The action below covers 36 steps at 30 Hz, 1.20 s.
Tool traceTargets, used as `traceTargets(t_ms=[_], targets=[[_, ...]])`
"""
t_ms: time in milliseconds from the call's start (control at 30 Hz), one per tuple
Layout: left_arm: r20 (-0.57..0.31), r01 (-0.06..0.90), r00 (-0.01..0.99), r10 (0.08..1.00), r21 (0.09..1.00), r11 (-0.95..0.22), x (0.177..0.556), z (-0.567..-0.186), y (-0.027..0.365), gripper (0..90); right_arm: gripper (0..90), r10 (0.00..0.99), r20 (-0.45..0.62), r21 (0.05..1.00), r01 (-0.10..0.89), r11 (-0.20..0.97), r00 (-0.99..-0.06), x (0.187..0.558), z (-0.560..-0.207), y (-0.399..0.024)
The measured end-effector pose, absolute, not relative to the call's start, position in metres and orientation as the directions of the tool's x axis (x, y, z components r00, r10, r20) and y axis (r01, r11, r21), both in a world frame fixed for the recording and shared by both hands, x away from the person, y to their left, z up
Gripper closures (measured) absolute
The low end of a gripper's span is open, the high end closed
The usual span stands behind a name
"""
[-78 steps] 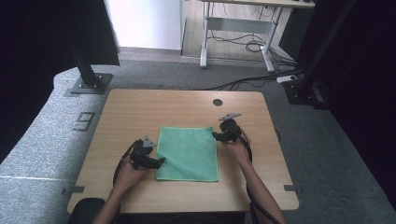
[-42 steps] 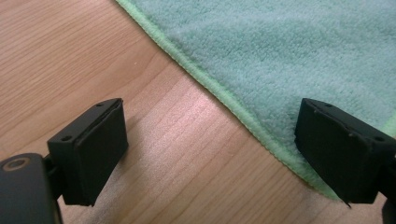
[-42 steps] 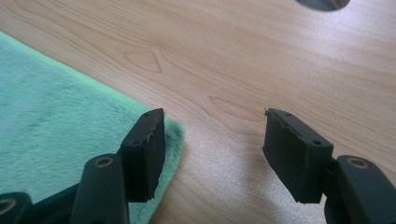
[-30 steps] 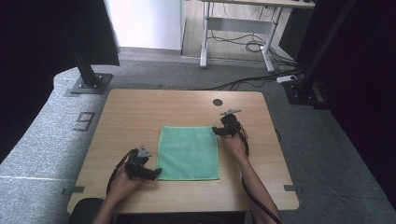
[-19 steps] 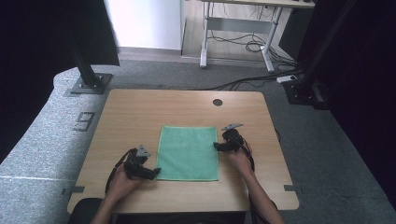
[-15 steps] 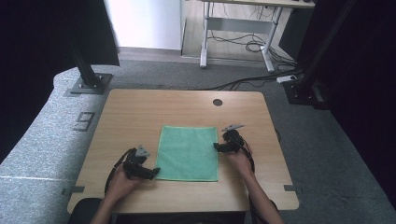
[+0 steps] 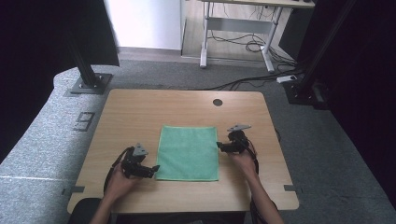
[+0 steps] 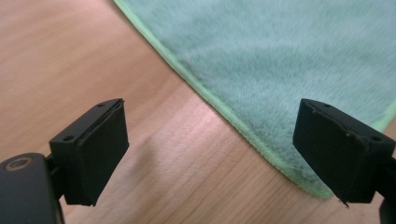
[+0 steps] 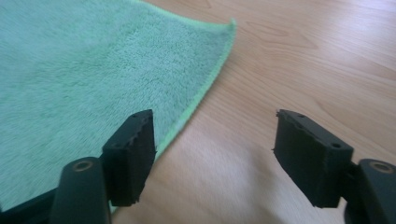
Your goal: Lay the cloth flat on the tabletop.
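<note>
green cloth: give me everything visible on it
The cloth is a green, fluffy, towel-like square with a lighter stitched hem. It lies flat and spread out in a single layer on the wooden table, near the person's edge. The left gripper sits at its near left corner, the right gripper at its right edge; both have open jaws and neither pinches it. One far corner curls up slightly.

A "9" on the floor mat [image 7: 84,122]

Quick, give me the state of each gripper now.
Left gripper: open, holding nothing, at the green cloth's near corner.
Right gripper: open, fingers just been widening, empty, over the cloth's right edge.
</note>
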State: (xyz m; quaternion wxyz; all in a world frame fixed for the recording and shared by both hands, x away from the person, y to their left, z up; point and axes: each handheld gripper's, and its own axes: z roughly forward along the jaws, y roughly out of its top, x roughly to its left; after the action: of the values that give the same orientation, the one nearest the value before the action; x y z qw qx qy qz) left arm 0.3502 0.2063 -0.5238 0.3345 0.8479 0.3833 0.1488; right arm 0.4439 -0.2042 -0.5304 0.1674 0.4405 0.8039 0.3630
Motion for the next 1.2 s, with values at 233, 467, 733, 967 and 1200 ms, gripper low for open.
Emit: traceTargets(t_ms=[233,467,733,967,1200], targets=[[0.036,0.571,0.635,0.771,0.651,-0.5,0.352,-0.526,0.23,4.8,19.7,0.841,0.058,0.728,0.599,0.334,-0.538,0.41,-0.529,-0.233],[0.002,0.621,0.586,0.81,0.641,-0.451,0.36,-0.535,0.249,4.6,13.7,0.855,0.072,0.703,0.634,0.321,-0.513,0.386,-0.541,-0.254],[0.003,0.648,0.557,0.831,0.624,-0.436,0.366,-0.544,0.255,0.1,9.8,0.846,0.041,0.688,0.629,0.362,-0.532,0.378,-0.549,-0.254],[-0.007,0.627,0.559,0.829,0.658,-0.417,0.368,-0.548,0.257,0.0,0.0,0.853,0.008,0.712,0.602,0.361,-0.522,0.374,-0.556,-0.242],[-0.007,0.629,0.554,0.832,0.659,-0.413,0.37,-0.548,0.256,0.0,0.0,0.844,0.008,0.716,0.593,0.369,-0.536,0.373,-0.557,-0.24]])
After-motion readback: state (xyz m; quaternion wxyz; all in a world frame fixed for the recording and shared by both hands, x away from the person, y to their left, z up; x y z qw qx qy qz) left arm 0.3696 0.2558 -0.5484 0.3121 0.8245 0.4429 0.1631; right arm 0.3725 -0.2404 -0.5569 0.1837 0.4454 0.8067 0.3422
